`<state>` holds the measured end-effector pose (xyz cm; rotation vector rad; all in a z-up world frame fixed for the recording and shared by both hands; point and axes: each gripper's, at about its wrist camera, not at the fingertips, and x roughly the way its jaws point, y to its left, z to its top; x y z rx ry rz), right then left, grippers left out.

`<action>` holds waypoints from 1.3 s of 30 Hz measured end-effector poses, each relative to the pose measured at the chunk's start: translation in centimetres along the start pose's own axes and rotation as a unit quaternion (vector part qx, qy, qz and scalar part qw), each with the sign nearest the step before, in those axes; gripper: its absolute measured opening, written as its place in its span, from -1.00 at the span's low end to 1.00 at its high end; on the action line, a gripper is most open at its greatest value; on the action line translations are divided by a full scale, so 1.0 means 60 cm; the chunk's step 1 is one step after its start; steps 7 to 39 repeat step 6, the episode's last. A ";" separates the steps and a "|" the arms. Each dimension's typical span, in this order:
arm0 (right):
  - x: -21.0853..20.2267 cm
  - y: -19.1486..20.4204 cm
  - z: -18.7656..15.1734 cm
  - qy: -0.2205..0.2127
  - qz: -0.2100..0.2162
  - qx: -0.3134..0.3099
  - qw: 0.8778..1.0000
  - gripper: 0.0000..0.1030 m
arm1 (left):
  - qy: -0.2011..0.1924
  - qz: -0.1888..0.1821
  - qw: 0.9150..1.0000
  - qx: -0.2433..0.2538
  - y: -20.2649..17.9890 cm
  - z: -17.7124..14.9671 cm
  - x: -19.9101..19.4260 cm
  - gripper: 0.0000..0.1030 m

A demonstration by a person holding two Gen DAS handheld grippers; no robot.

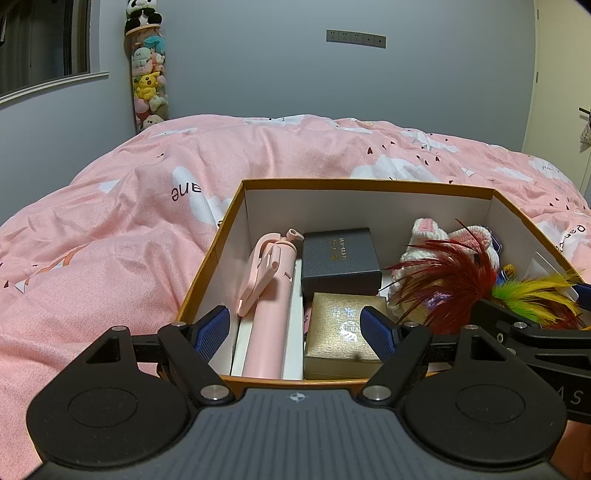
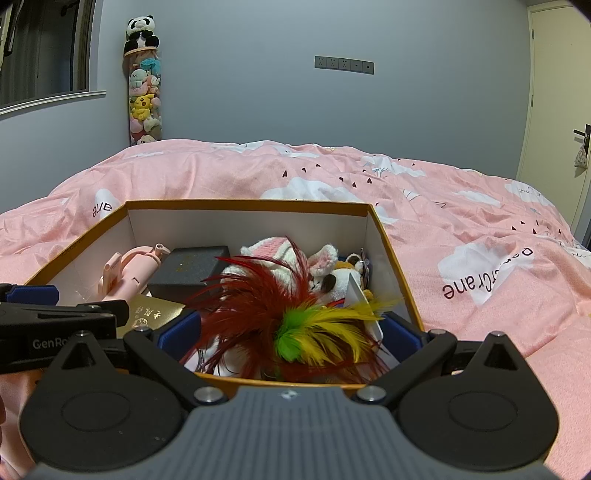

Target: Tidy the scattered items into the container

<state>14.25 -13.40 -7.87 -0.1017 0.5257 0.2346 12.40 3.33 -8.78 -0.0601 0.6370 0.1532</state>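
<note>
An open cardboard box (image 1: 369,183) sits on a bed covered with a pink quilt (image 1: 122,229), and both grippers hang over its near edge. The left gripper (image 1: 295,330) has its jaws spread wide with nothing between them, its blue fingertips (image 1: 212,330) hovering above the left half of the box. The right gripper (image 2: 290,330) also has its jaws spread, straddling a feather toy (image 2: 295,317) whose red, green and yellow plumes fan up between the fingertips; the plumes block the view of whatever lies under them, and no fingertip visibly presses on the toy.

Inside the box, counted: one pink stick (image 1: 264,306) lying lengthwise on the left over a white flat piece (image 1: 295,325), one dark grey case (image 1: 340,260) toward the back, one gold case (image 1: 343,336) just in front of it, one pink-and-white knitted toy (image 2: 273,254) at the back right, and one small brown-and-white plush (image 2: 341,277) beside it. The two cases touch edge to edge. The feather toy overlaps the knitted toy.

Beyond the bed, one tall clear tube of plush toys (image 2: 144,99) stands in the corner with a panda (image 2: 140,31) on top. One strip of wall sockets (image 2: 343,64) is on the wall, and one door (image 2: 557,110) is at the right.
</note>
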 end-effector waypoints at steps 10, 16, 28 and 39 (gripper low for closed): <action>0.000 0.000 0.000 0.000 0.000 0.000 1.000 0.99 | 0.001 -0.001 1.000 0.001 0.000 -0.001 0.001 0.77; 0.000 0.000 0.000 0.000 0.000 0.000 1.000 0.99 | 0.001 -0.001 1.000 0.001 0.000 -0.001 0.001 0.77; 0.000 0.000 0.000 0.000 0.000 0.000 1.000 0.99 | 0.001 -0.001 1.000 0.001 0.000 -0.001 0.001 0.77; 0.000 0.000 0.000 0.000 0.000 0.000 1.000 0.99 | 0.001 -0.001 1.000 0.001 0.000 -0.001 0.001 0.77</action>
